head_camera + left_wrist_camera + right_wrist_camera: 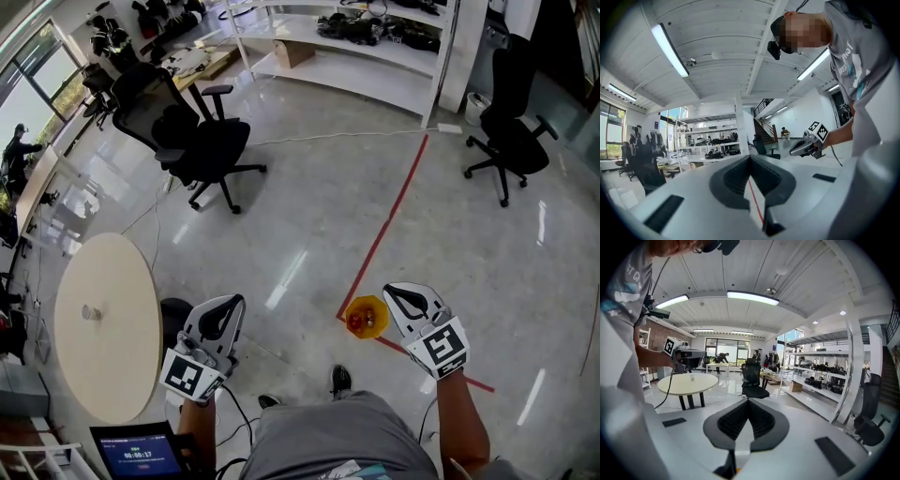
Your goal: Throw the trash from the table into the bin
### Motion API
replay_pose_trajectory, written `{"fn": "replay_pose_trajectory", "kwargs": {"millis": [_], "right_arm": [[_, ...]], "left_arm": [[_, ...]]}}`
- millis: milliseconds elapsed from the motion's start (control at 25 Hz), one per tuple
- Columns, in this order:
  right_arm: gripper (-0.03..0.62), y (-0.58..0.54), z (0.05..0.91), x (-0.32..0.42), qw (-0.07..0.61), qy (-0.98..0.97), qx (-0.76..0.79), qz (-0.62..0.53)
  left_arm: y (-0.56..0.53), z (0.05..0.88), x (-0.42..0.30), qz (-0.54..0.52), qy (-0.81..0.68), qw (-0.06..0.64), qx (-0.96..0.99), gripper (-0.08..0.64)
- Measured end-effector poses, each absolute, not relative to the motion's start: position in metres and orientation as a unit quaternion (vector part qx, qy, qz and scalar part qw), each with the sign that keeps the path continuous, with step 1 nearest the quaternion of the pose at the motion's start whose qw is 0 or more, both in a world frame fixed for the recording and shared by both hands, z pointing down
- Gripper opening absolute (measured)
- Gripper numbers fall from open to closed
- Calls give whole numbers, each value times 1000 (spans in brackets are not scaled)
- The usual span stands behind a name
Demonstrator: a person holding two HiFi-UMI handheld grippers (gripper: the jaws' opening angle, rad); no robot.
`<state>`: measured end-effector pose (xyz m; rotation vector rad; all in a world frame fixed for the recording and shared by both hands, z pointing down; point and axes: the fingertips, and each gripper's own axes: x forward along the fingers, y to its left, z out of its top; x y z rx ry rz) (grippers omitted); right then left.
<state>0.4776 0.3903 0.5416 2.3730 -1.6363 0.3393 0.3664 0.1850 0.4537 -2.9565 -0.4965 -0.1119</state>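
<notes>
A small yellow bin [366,317] stands on the floor by the red tape line, with red things inside. My right gripper [392,292] hangs just right of it, shut and with nothing between its jaws; its own view shows the tips [749,401] meeting. My left gripper [232,305] is shut and empty too, held beside the round beige table [108,347]. One small pale object [91,312] sits on that table, also seen as a small cup [692,377] in the right gripper view. Each gripper view shows the other gripper in the person's hand.
Two black office chairs [202,141] [511,131] stand on the glossy floor. White shelving [356,47] runs along the far wall. A screen [139,452] sits at the bottom left, and a dark round object [173,314] is by the table's edge.
</notes>
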Motion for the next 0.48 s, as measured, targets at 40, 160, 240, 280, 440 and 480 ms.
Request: {"fn": "replay_pose_trajectory", "kwargs": {"millis": [40, 160, 240, 280, 440, 480], "right_arm": [[8, 387, 542, 478, 120, -562, 810, 116], [8, 379, 543, 478, 122, -568, 806, 113], [8, 378, 538, 470, 124, -570, 804, 116], [8, 377, 534, 464, 125, -573, 801, 116], [8, 361, 532, 452, 133, -596, 783, 117], [8, 356, 535, 453, 136, -600, 780, 118]], "left_arm": [[183, 455, 365, -37, -162, 71, -984, 43], [179, 457, 359, -37, -152, 72, -985, 43], [178, 450, 347, -35, -146, 72, -986, 43], [178, 445, 338, -35, -140, 72, -987, 43], [167, 435, 314, -18, -115, 83, -990, 43], [163, 437, 313, -13, -111, 85, -990, 43]]}}
